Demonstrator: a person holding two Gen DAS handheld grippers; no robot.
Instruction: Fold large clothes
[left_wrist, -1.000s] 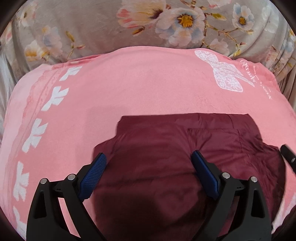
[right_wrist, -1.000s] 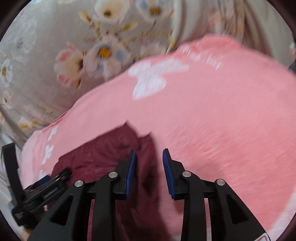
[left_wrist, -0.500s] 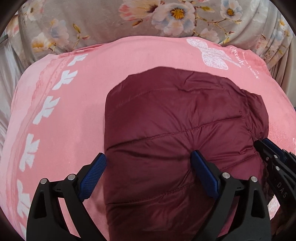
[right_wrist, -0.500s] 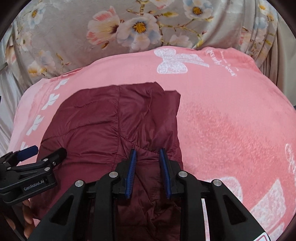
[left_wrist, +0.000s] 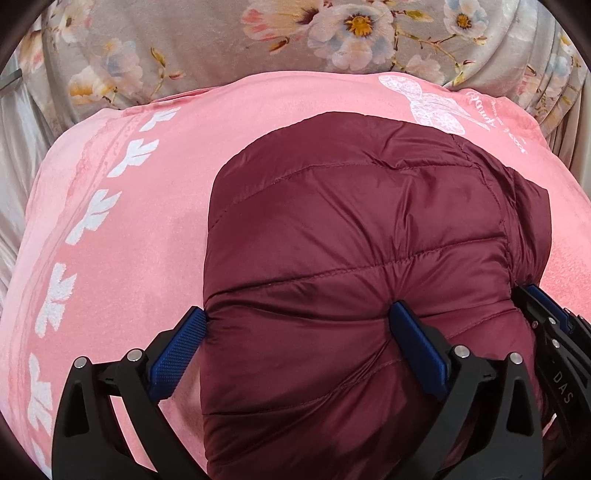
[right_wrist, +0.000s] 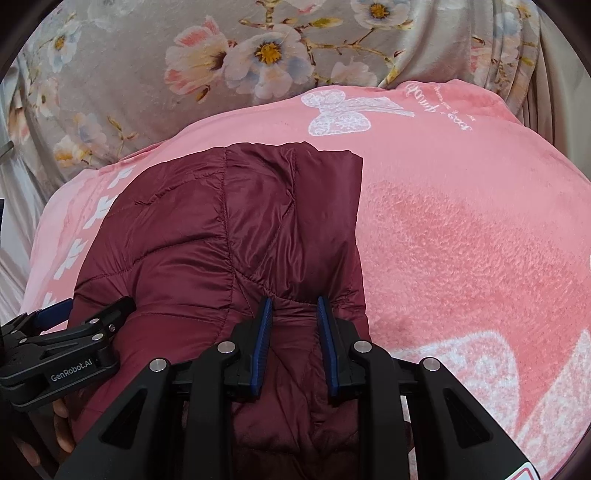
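A dark red quilted jacket (left_wrist: 354, 236) lies folded on the pink blanket (left_wrist: 147, 236); it also shows in the right wrist view (right_wrist: 221, 236). My left gripper (left_wrist: 295, 325) is wide open, its fingers straddling the jacket's near left part and pressing on it. My right gripper (right_wrist: 293, 314) is narrowly closed, pinching a bunch of the jacket's fabric at its near right edge. The left gripper shows at the lower left of the right wrist view (right_wrist: 55, 350), and the right gripper at the right edge of the left wrist view (left_wrist: 554, 339).
The pink blanket (right_wrist: 461, 240) has white butterfly and leaf prints and covers a bed. A grey floral sheet (left_wrist: 258, 48) lies beyond it. Pink blanket extends right of the jacket.
The jacket was folded over away from me and now lies further forward, filling more of both views. Both grippers have come down onto its near edge; the right one stays pinched on fabric.
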